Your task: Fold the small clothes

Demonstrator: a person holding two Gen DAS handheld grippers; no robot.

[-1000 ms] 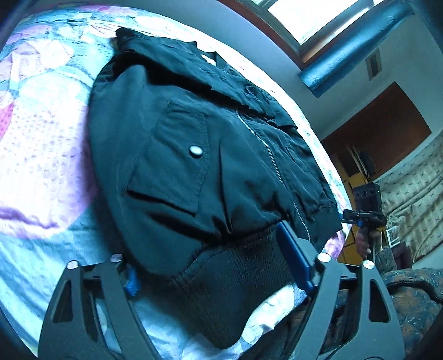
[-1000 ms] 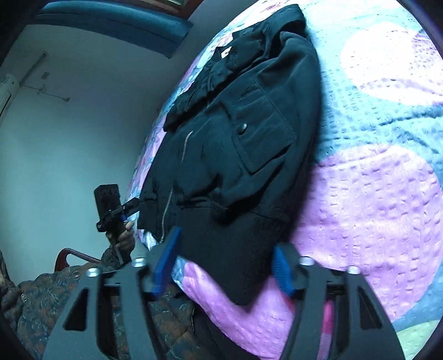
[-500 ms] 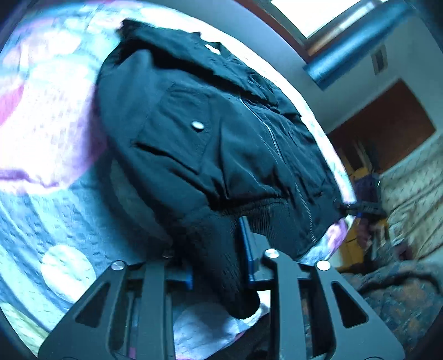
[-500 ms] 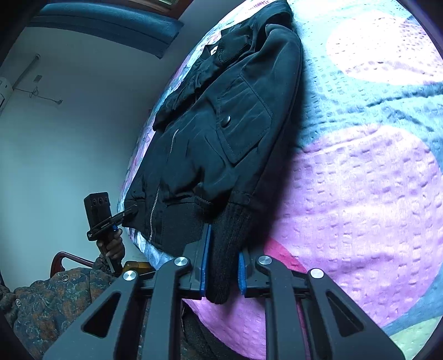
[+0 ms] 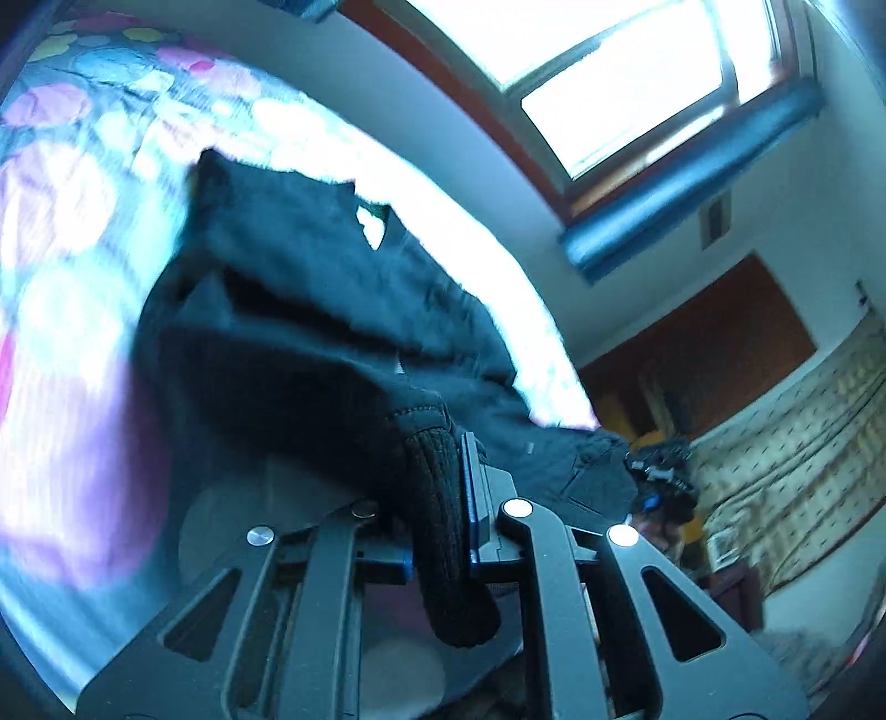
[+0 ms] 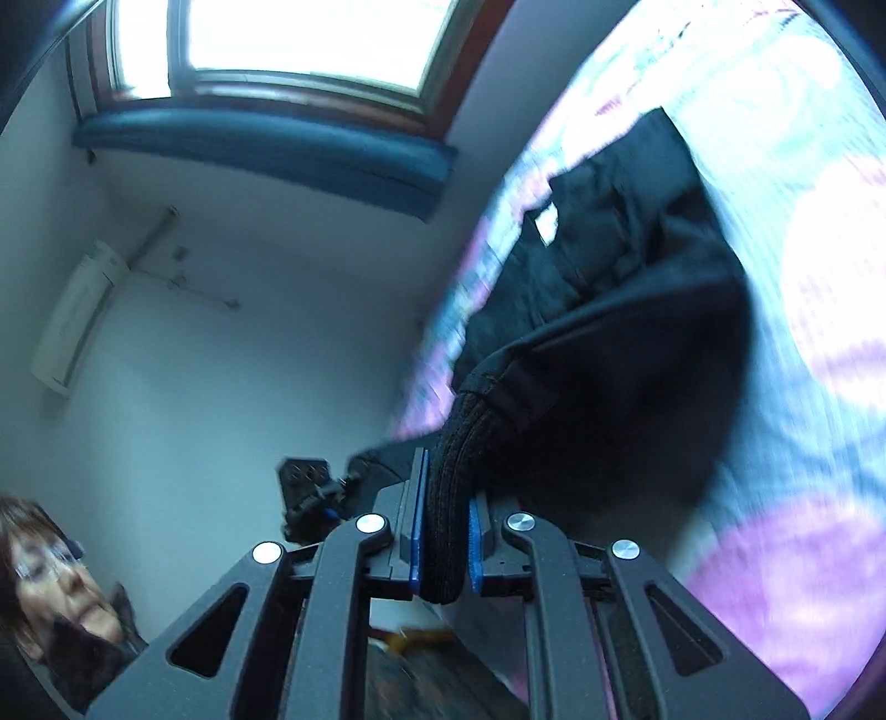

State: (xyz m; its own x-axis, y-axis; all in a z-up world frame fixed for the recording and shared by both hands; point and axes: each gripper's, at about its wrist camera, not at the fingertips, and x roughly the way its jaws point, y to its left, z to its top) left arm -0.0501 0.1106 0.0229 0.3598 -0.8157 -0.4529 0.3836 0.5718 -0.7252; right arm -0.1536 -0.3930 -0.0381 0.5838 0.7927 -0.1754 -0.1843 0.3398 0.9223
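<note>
Jacket: a small black jacket (image 5: 310, 310) lies on a bed, its lower edge lifted off the quilt (image 5: 66, 232) at both corners.
Left claw: the left claw (image 5: 443, 520) is clenched on the ribbed knit hem (image 5: 443, 531), blue pads pressed into it.
Right claw: the right claw (image 6: 446, 531) is clamped the same way on the hem's other corner.
Background: a bright window (image 6: 310, 39) above; the far claw shows in each wrist view.

Bright window (image 5: 637, 72) above pale walls, wall-mounted air conditioner (image 6: 75, 321), patterned bedspread (image 5: 66, 232).
</note>
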